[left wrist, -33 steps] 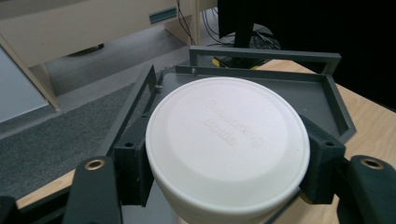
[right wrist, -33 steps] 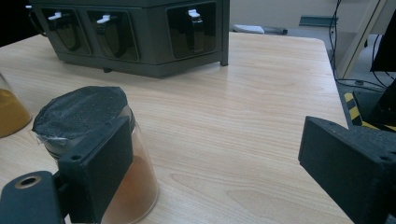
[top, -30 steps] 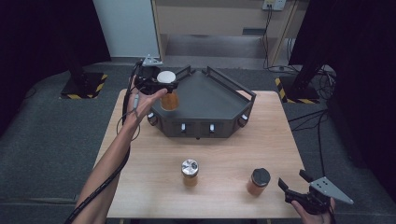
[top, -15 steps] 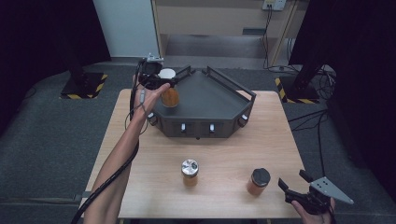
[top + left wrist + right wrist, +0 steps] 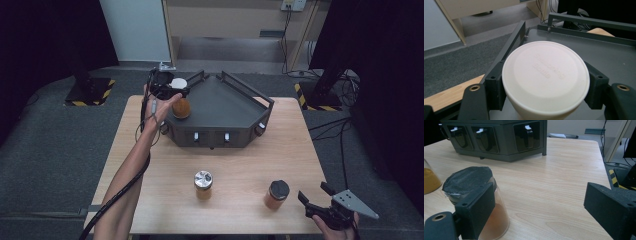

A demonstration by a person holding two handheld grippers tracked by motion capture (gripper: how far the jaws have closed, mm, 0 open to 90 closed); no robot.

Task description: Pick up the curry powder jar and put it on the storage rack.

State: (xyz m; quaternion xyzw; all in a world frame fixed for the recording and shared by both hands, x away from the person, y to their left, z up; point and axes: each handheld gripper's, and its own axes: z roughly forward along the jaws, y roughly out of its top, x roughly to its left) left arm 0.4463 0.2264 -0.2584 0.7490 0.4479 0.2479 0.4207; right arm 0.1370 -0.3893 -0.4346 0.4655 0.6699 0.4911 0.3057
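Partly hidden white-lidded jar clamped by left gripper, right gripper spread, empty.

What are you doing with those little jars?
A person holds a gripper in each hand. The left gripper is shut on a white-lidded jar of orange stuff, over the dark grey tray. The right gripper waits open beside a black-lidded jar. A silver-lidded jar stands on the wooden table.
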